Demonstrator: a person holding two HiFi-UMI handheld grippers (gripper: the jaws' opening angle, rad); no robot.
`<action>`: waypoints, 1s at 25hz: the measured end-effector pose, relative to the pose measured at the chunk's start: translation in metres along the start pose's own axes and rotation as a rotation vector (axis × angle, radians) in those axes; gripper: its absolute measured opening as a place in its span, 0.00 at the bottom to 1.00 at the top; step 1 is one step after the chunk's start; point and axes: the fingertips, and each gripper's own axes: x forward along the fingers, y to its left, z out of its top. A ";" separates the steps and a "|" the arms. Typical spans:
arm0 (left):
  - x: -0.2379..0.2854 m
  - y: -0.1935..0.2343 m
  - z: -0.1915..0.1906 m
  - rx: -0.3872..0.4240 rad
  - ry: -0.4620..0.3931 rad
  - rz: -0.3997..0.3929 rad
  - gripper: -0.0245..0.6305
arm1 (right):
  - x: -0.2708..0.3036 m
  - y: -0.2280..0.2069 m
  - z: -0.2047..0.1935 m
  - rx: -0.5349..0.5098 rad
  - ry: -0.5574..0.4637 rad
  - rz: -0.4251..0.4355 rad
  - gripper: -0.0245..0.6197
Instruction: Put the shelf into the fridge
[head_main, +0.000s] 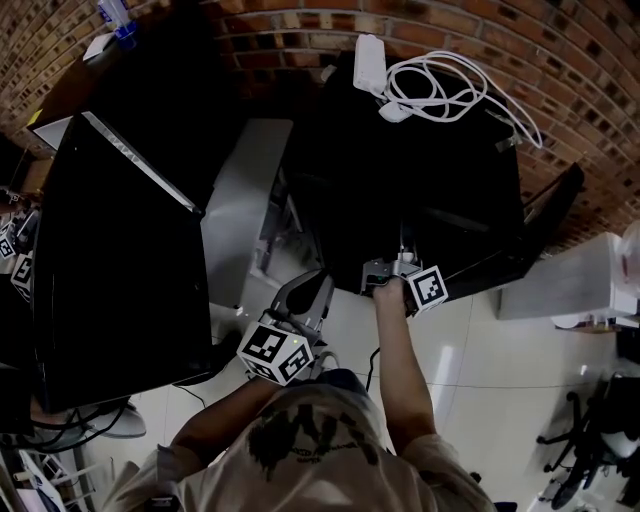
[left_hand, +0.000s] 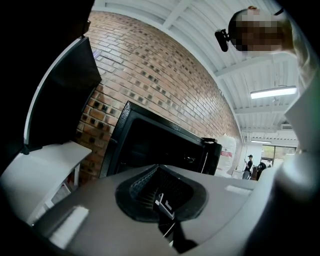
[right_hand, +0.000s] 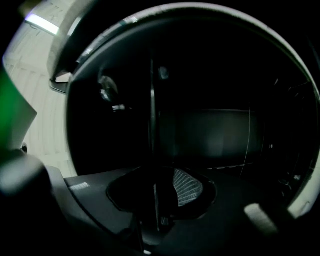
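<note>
Black fridge stands vs a brick wall, its door swung open to the right in head view. On top of it: 1 coiled white cable and 1 white adapter just beside the coil. Left of the fridge stands a big black unit w/ a pale side panel, near the fridge; whether they touch can't be told.

R hand-held gripper sits at the fridge mouth, pointing in. In the right gripper view the cavity is v. dark: bare back wall and side walls, no food or bottles to make out. Jaws of the R hand-held gripper are spread. A thin dark plate, seen edge-on, runs up through the gap and on into the cavity; it looks like the shelf, so it is inside the fridge. The 1 lit mesh pad stands clear of it; the other pad is too dark to read.

L hand-held gripper hangs outside, over the pale floor tiles, between the black unit and the fridge. In the left gripper view its jaws look pressed together w/ nothing between, facing the fridge's black front frame and dark opening.
</note>
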 end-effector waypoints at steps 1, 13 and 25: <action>-0.002 -0.002 0.000 0.000 -0.002 -0.003 0.00 | -0.005 0.002 -0.001 -0.003 0.001 0.002 0.22; -0.041 -0.042 -0.001 0.001 -0.032 -0.054 0.00 | -0.086 0.039 -0.016 -0.075 0.033 0.024 0.11; -0.099 -0.070 -0.001 -0.010 -0.062 -0.074 0.00 | -0.180 0.131 -0.051 -0.213 0.118 0.156 0.04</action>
